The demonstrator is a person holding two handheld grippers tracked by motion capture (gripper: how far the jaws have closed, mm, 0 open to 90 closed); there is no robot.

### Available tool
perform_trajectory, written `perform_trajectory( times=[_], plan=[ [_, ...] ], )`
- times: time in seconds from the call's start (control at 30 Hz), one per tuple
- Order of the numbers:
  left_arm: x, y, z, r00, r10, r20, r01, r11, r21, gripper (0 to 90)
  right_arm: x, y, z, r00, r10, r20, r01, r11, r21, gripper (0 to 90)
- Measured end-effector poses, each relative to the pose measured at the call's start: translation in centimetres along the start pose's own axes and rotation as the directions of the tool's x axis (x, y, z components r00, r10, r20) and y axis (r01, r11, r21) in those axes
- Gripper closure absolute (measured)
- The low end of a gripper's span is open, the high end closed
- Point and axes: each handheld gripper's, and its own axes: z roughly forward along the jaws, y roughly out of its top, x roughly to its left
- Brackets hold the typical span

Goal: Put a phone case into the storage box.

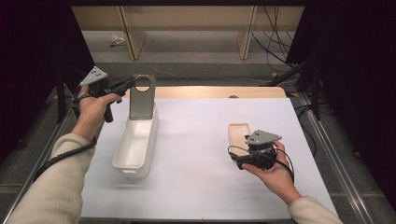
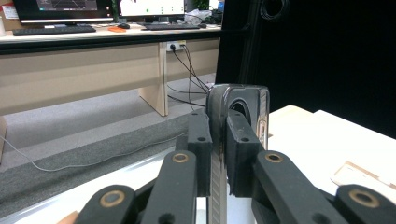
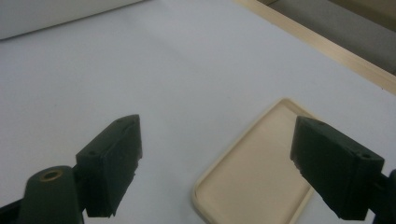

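A dark grey phone case (image 1: 142, 101) with a round hole near its top stands upright, its lower end inside the far end of a white bin (image 1: 135, 144). My left gripper (image 1: 132, 84) is shut on the case's upper left edge. In the left gripper view the two pads (image 2: 200, 140) pinch the thin case (image 2: 219, 98) between them. A beige phone case (image 1: 238, 134) lies flat on the white table at the right. My right gripper (image 1: 243, 157) hovers just beside it, open, with nothing between its jaws (image 3: 219, 140); the beige case (image 3: 257, 186) lies below them.
The white table sheet (image 1: 196, 154) ends in a wooden edge (image 1: 215, 92) at the back. Beyond it are wooden desk legs (image 1: 246, 37) and floor cables. Black frame posts (image 1: 317, 88) stand at the right. The bin's wall (image 3: 46, 14) shows far off in the right gripper view.
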Motion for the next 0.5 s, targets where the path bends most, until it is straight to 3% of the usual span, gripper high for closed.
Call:
perform_trajectory(
  times=[0.5],
  plan=[
    [1.3,-0.6,1.1,0.9997,-0.018,-0.019,0.018,0.9998,0.007,81.6,0.0,0.1,-0.1,1.0,0.002,0.002,-0.002,1.0,-0.005,17.5]
  ],
)
